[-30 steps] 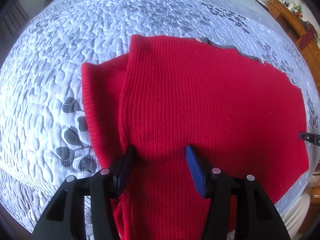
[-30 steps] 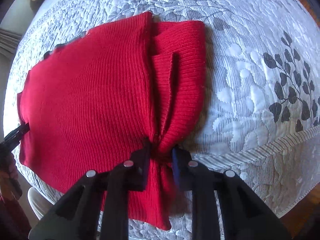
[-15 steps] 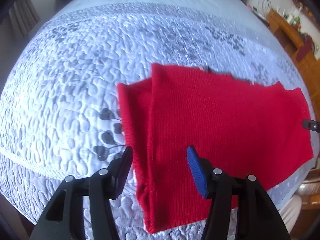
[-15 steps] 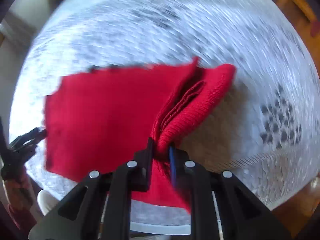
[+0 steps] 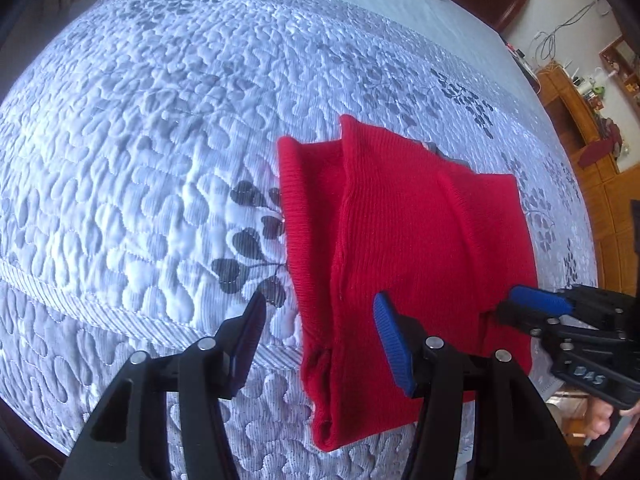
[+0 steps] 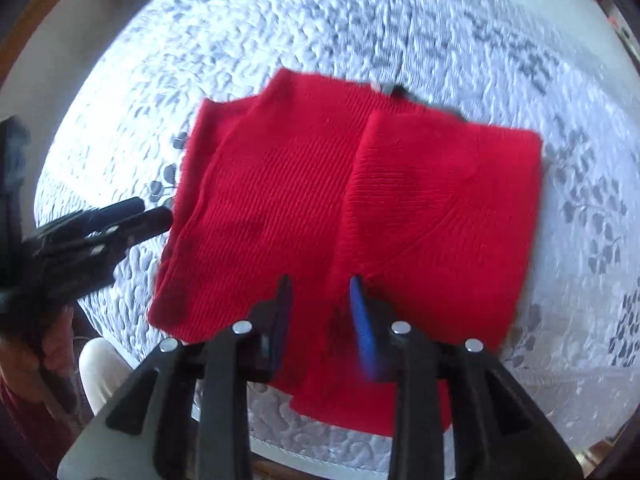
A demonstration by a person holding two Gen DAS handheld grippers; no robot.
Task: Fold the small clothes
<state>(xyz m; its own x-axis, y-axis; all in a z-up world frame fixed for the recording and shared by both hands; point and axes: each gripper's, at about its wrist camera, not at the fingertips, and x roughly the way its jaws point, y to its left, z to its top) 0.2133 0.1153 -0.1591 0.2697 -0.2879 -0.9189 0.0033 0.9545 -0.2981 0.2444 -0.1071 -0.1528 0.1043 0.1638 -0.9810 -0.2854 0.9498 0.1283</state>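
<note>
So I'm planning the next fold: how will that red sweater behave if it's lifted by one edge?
The red sweater is a soft ribbed knit already lying in draped layers, so it would probably sag limply and the folds may slip open. On the textured quilt, pushing would likely bunch it rather than slide it.

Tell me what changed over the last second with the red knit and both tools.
The right tool carried the red knit's right side over onto the middle, then let go; it now stands open. The left tool pulled back off the knit, open throughout. The knit remains on the quilted bedspread.
</note>
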